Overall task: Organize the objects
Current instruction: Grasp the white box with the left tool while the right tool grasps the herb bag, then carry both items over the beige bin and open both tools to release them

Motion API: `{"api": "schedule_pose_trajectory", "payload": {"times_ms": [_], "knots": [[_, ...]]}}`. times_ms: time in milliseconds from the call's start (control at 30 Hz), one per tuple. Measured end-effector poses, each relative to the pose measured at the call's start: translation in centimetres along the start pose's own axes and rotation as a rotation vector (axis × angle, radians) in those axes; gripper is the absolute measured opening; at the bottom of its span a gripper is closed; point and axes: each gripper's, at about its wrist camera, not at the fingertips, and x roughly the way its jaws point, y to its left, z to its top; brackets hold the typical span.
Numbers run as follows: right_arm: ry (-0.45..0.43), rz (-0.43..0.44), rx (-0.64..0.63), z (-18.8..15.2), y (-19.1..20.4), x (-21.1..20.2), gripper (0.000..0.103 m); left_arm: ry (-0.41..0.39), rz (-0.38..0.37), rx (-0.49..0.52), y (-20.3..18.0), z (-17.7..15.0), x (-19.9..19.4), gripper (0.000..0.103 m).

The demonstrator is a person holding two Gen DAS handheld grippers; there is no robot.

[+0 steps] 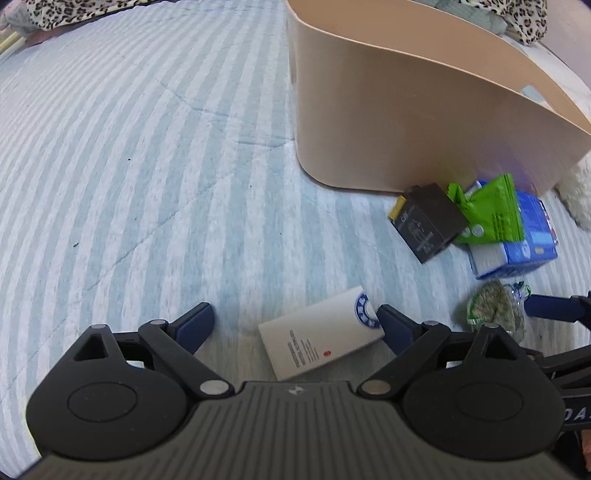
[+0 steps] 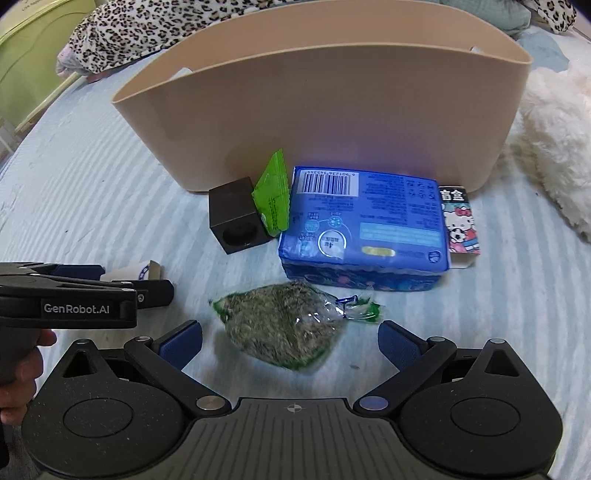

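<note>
A beige plastic bin [image 1: 406,110] [image 2: 332,110] stands on a striped blanket. In front of it lie a black box [image 2: 236,218] [image 1: 424,221], a green packet [image 2: 275,199] [image 1: 487,210], a blue tissue pack [image 2: 362,229] [image 1: 528,236], a Hello Kitty box [image 2: 461,225], a clear bag of dried greens [image 2: 284,328] [image 1: 495,310] and a white box [image 1: 325,332] [image 2: 136,273]. My left gripper [image 1: 295,328] is open, its right finger touching the white box. My right gripper [image 2: 290,343] is open around the greens bag.
A fluffy white cushion [image 2: 554,147] lies right of the bin. Leopard-print fabric [image 2: 155,26] lies behind it. A green cabinet [image 2: 29,55] stands far left. Striped blanket [image 1: 129,166] stretches to the left.
</note>
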Motion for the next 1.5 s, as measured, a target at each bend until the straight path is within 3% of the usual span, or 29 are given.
{"api": "schedule_pose_trajectory", "payload": {"times_ms": [200, 267, 333, 433, 833, 1200, 1500], "knots": [[-0.009, -0.016, 0.000, -0.1, 0.1, 0.4, 0.082, -0.024, 0.015, 0.058, -1.4, -0.2, 0.3, 0.090], [-0.017, -0.030, -0.014, -0.3, 0.2, 0.1, 0.063, -0.038, 0.025, 0.072, -1.7, -0.5, -0.1, 0.079], [-0.028, -0.034, -0.016, -0.4, -0.1, -0.1, 0.063, -0.047, 0.031, 0.083, -1.9, -0.9, -0.6, 0.069], [-0.037, -0.028, 0.001, -0.6, -0.5, -0.5, 0.057, -0.047, 0.030, 0.077, -1.9, -1.1, -1.1, 0.065], [-0.123, 0.003, 0.002, -1.3, -2.0, -5.2, 0.051, -0.088, -0.022, 0.065, -2.3, -2.9, -5.8, 0.065], [-0.307, 0.015, 0.043, 1.4, -5.1, -11.7, 0.050, -0.262, -0.029, 0.136, -4.8, 2.6, -9.3, 0.065], [-0.444, 0.009, 0.041, 7.0, -7.1, -14.4, 0.050, -0.386, -0.027, 0.145, -6.9, 7.8, -10.9, 0.065]]}}
